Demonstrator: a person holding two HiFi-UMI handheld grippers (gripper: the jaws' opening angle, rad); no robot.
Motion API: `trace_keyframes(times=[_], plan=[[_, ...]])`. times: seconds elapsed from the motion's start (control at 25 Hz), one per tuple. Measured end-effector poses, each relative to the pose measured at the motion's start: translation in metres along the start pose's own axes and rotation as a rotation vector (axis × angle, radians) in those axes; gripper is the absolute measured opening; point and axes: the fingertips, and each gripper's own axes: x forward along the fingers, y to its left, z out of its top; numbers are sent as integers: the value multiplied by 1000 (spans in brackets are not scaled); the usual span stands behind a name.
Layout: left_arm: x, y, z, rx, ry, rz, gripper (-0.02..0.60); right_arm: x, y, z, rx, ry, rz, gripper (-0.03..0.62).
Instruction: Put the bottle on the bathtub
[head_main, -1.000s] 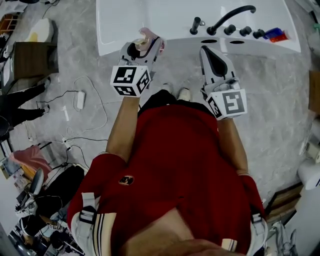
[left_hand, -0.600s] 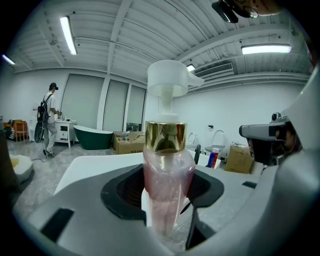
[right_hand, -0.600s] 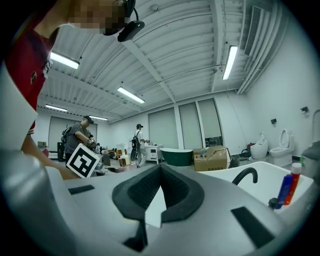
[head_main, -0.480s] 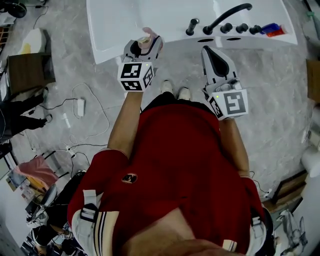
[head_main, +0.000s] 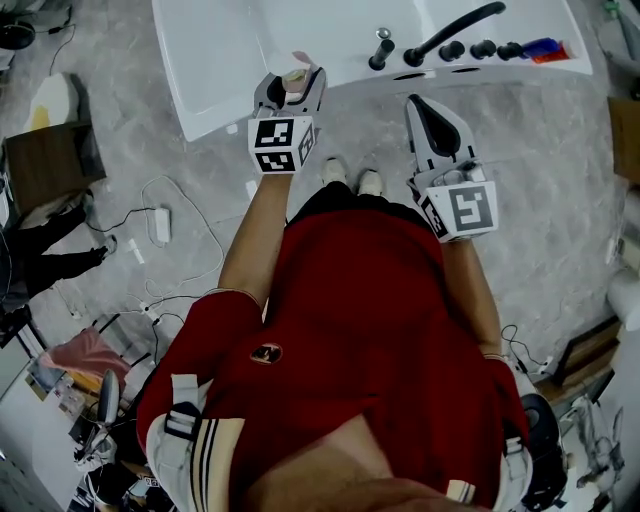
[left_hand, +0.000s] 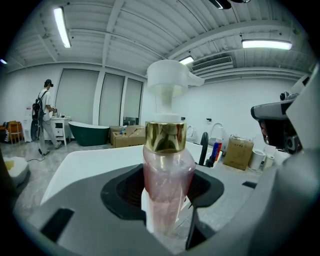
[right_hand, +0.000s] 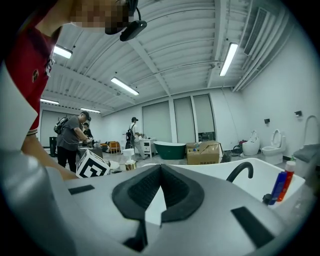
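A clear pink pump bottle (left_hand: 168, 167) with a gold collar and white pump head stands upright between the jaws of my left gripper (left_hand: 162, 200), which is shut on its body. In the head view the left gripper (head_main: 290, 85) holds the bottle (head_main: 294, 78) over the near rim of the white bathtub (head_main: 215, 70). The tub's rim (left_hand: 85, 160) spreads out just beyond the bottle. My right gripper (head_main: 425, 108) hangs to the right, in front of the tub's tap deck, its black pads pressed together with nothing between them (right_hand: 160, 172).
A curved black faucet (head_main: 455, 28) and black knobs stand on the tub's deck, with blue and red bottles (head_main: 545, 48) at its right end. Cables and a white adapter (head_main: 160, 215) lie on the grey floor at left, near a brown box (head_main: 50, 165). People stand far off.
My left gripper has carried the bottle forward and lower, closer over the tub's near rim. The right gripper has shifted only slightly.
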Motion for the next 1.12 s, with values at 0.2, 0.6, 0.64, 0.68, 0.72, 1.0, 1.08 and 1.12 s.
trace_keyframes(times=[0.2, 0.6, 0.64, 0.68, 0.72, 1.0, 1.08, 1.12], plan=[[23, 9, -16, 23, 26, -2, 227, 7, -10, -3, -1, 11, -32, -2], [57, 18, -51, 17, 87, -41, 227, 18, -23, -10, -17, 51, -78, -2], [61, 18, -53, 15, 91, -45, 227, 19, -24, -11, -17, 56, -80, -2], [65, 18, -55, 15, 95, -48, 227, 19, -26, -13, -18, 62, -82, -2], [69, 19, -57, 15, 100, -51, 227, 20, -28, -15, -19, 68, -84, -2], [84, 28, -68, 15, 124, -61, 227, 24, -32, -21, -19, 95, -104, -2], [88, 30, -72, 14, 131, -61, 227, 25, -34, -22, -20, 102, -107, -2], [91, 30, -73, 14, 135, -62, 227, 25, -35, -23, -21, 105, -109, -2]])
